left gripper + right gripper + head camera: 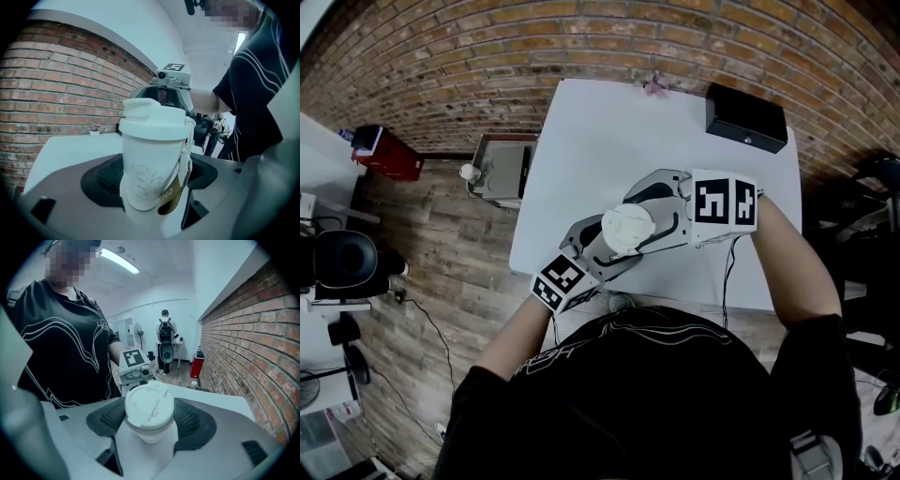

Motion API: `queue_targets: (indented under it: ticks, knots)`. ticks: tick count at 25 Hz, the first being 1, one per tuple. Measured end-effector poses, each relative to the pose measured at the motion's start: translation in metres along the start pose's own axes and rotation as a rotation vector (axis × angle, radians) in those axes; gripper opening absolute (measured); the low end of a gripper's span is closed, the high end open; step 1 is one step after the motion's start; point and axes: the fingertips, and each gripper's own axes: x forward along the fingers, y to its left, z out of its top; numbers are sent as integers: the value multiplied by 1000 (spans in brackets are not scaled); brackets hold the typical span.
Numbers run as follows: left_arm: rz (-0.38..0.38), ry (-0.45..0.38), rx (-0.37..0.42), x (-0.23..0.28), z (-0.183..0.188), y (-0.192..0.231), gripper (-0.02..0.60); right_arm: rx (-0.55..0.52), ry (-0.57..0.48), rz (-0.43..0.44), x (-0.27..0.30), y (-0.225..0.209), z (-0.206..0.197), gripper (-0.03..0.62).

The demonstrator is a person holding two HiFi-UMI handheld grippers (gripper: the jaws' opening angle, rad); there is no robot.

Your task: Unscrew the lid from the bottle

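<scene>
A white bottle (150, 173) with a wide white flip-top lid (626, 225) stands upright between both grippers over the near edge of the table. My left gripper (609, 248) comes in from the lower left and is shut on the bottle's body (602, 246), with a brown-tipped carry strap (177, 187) hanging on its right side. My right gripper (642, 217) reaches in from the right, and its dark pads (105, 417) press on either side of the lid (147, 406). The lid sits on the bottle. The left gripper's marker cube (133, 363) shows behind the lid.
The white table (619, 131) carries a black box (746, 117) at its far right corner and a small pink item (654, 87) at the far edge. A grey stand (502, 167) and a red bin (389, 153) stand on the wooden floor at left. A brick wall runs behind.
</scene>
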Motion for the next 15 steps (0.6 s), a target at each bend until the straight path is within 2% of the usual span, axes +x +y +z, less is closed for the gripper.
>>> queue_targets:
  ticks: [2, 4, 7, 12, 15]
  knots:
    - [0, -2, -3, -1, 0, 1, 388, 23, 3, -48, 0, -2, 0, 329]
    - [0, 1, -4, 0, 0, 1, 388, 48, 0, -118, -2, -4, -3, 371]
    - [-6, 13, -7, 1, -1, 1, 388, 131, -92, -229, -10, -3, 3, 374]
    - [-10, 33, -11, 0, -2, 2, 388, 325, -173, -509, -18, -6, 6, 359]
    - [-6, 35, -13, 0, -1, 3, 388, 422, -202, -626, -15, -2, 6, 359]
